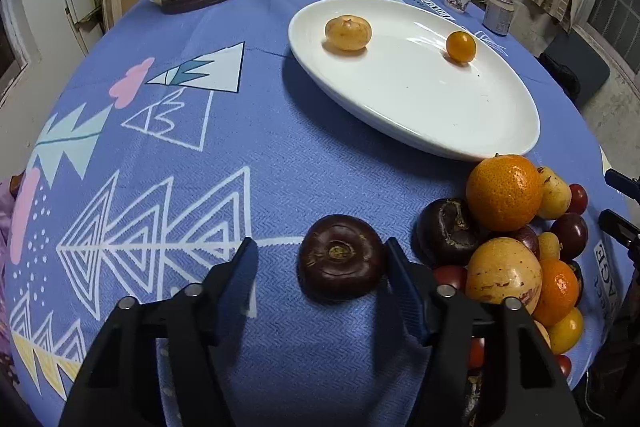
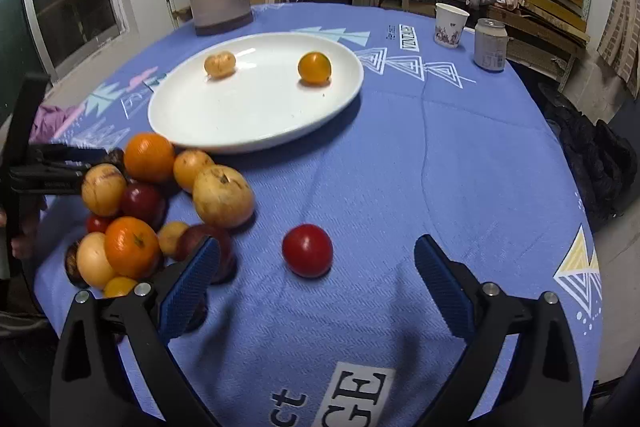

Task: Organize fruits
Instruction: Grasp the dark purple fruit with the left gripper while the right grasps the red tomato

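**Both grippers lined up on loose fruits, plate waits far side**

Left gripper (image 1: 320,263) open, jaws straddling dark purple fruit (image 1: 342,262), right pad touching or nearly touching it, ready to close. Right gripper (image 2: 316,263) wide open around red fruit (image 2: 307,250), clear of both pads. Fruit pile (image 2: 160,203) sits between them on the table (image 2: 440,167). White plate (image 2: 192,115) beyond, already holding a yellow fruit (image 2: 219,64) and small orange (image 2: 315,67), likely the sorting target.

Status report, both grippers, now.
Left gripper open around dark fruit. Right gripper open, red fruit between fingers. Plate holds two. Pile close by.
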